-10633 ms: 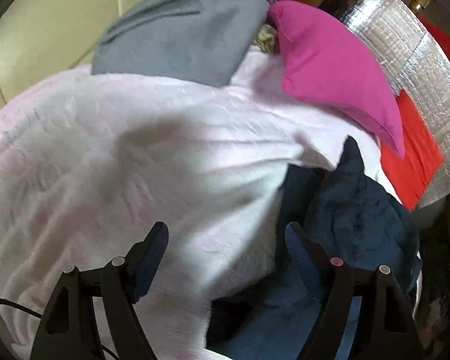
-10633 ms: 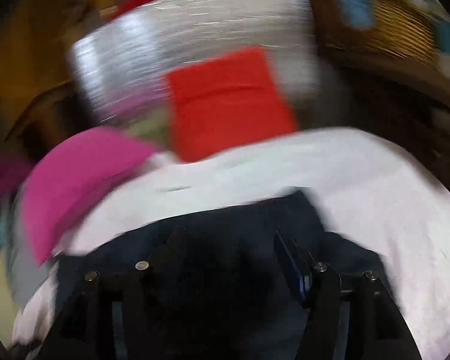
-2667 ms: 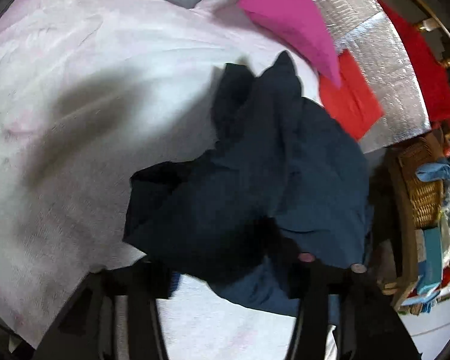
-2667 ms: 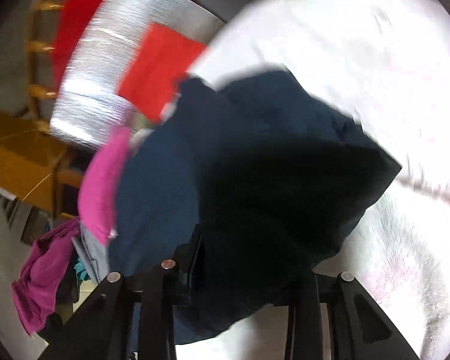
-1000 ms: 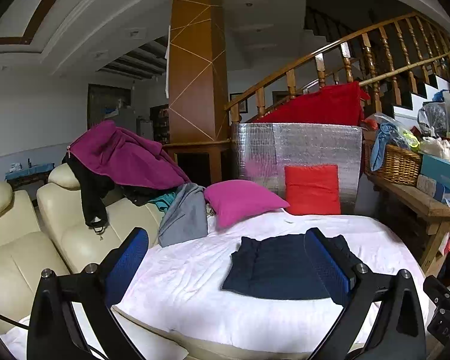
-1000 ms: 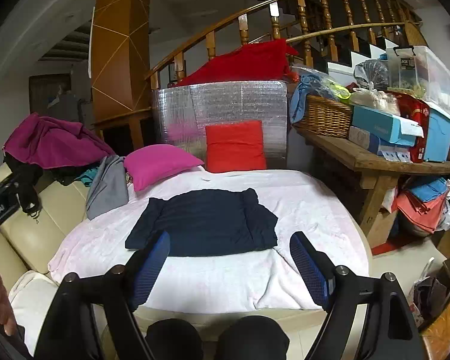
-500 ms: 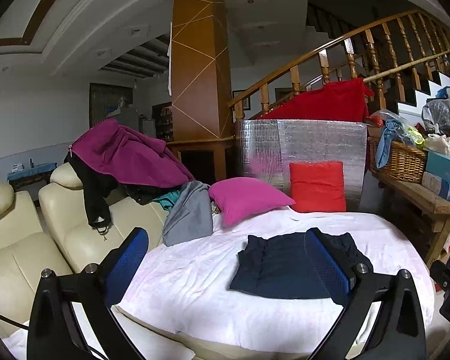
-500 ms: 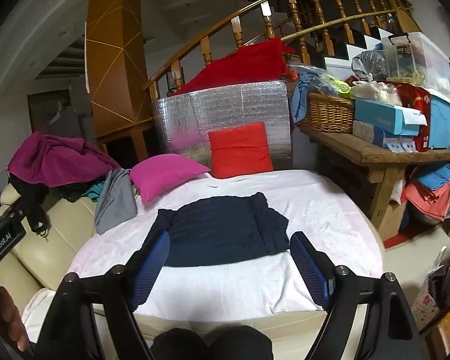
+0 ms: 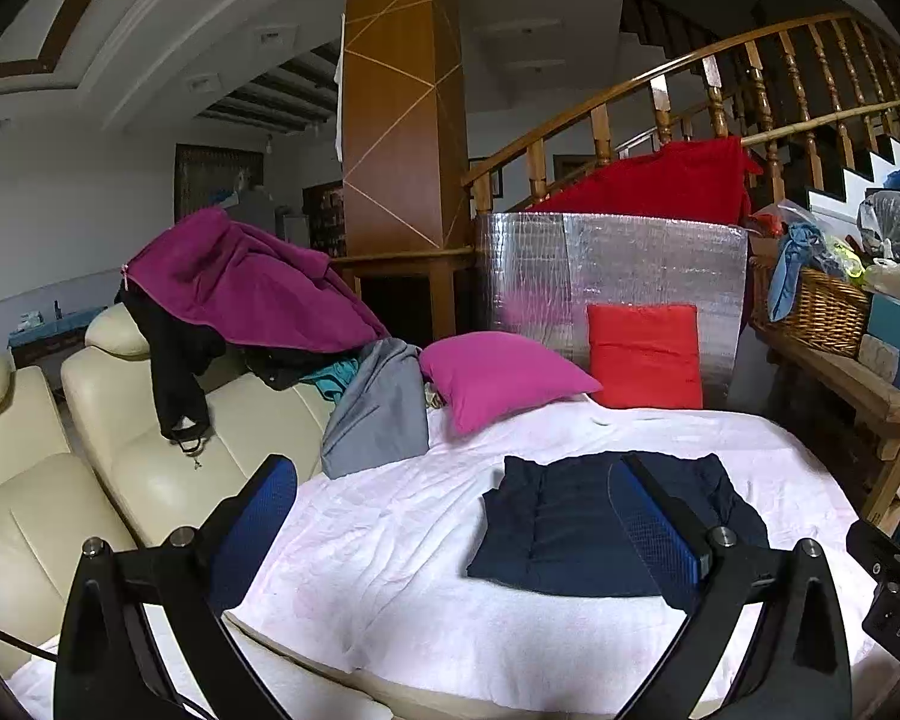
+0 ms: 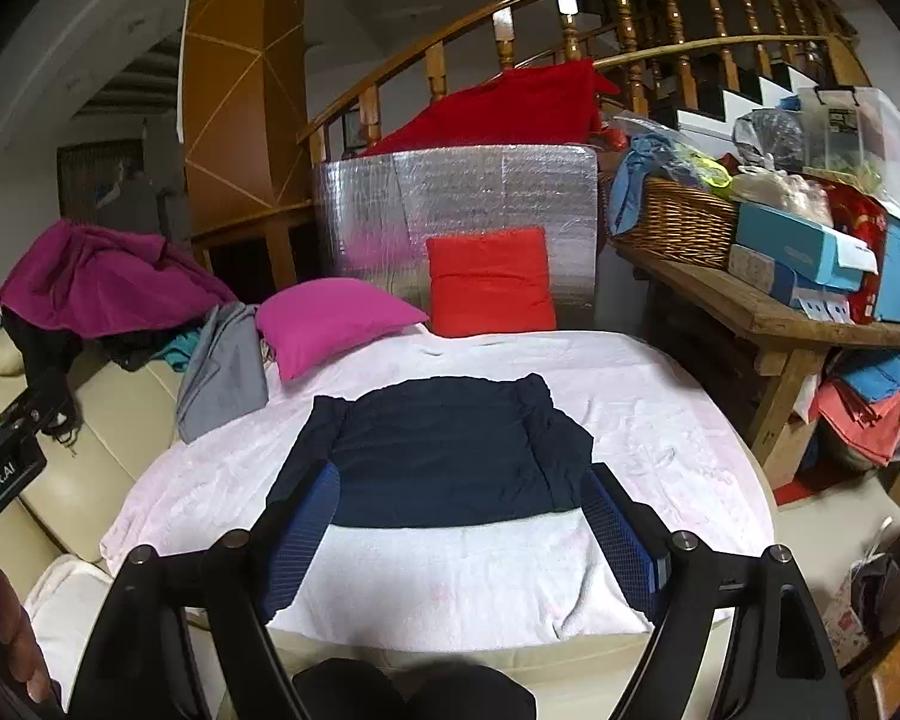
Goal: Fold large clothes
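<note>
A dark navy garment (image 10: 450,450) lies spread flat on the pale pink sheet (image 10: 468,576) of a round table, its sleeves bunched at both sides. In the left wrist view the same navy garment (image 9: 564,528) lies right of centre on the sheet (image 9: 390,540). My right gripper (image 10: 459,486) stands open, held back from the table's near edge, nothing between its blue pads. My left gripper (image 9: 453,480) is also open and holds nothing, off to the table's left side.
A magenta cushion (image 10: 336,315), a red cushion (image 10: 489,282) and a grey garment (image 10: 225,372) lie at the table's far side before a silver foil panel (image 10: 456,198). A cream sofa (image 9: 120,450) with piled clothes stands left. A cluttered wooden bench (image 10: 768,306) stands right.
Both grippers have drawn closer to the table, so the navy garment looks larger. Both stay open. The garment lies where it was.
</note>
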Motion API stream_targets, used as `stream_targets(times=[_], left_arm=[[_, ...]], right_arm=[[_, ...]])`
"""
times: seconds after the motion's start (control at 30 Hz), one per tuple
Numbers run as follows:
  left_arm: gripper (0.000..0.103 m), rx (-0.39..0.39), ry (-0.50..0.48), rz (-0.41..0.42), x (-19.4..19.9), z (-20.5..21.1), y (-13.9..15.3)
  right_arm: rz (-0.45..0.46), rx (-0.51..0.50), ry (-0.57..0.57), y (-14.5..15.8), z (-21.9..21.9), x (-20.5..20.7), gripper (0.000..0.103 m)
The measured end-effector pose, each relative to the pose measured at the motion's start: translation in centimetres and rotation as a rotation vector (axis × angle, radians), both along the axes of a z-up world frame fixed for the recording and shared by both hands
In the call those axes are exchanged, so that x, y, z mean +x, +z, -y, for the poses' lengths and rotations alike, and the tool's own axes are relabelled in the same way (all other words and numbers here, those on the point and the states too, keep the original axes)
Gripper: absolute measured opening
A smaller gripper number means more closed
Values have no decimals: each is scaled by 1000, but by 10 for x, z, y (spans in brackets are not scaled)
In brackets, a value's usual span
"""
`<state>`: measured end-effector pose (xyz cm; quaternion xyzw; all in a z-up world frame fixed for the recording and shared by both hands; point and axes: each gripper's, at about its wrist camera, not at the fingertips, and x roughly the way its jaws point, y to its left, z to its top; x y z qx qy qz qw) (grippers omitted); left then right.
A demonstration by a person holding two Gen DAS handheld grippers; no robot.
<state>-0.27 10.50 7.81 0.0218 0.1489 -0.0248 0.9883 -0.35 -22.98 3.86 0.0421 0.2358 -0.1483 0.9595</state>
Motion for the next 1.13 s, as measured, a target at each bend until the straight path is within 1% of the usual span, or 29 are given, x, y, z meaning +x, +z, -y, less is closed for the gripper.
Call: stream_targets(times=[0.13,0.23,0.4,0.67,0.83,0.97,1.13], left_arm=[[103,-5,6,-12,15,0,-3],[103,-1,4,-26,27,2,-7],[103,3,-10,-56,49,11,-13],[103,16,-29,-88,79,35,-24],[103,41,-52,-116,98,53,-33],[103,47,-60,-116,110,63,-36],[103,53,-57,-90,128,71,-42]], right_arm=[[-1,-9,9,-1,-4,17,85],[-20,-21,18,-9,-8,32,85],[-59,-13,24,-25,-4,59,85],[-91,10,11,-44,19,92,85],[-104,28,1,-54,34,109,85],[-117,38,-6,-63,44,126,85],[-116,54,-17,-70,58,147,85]])
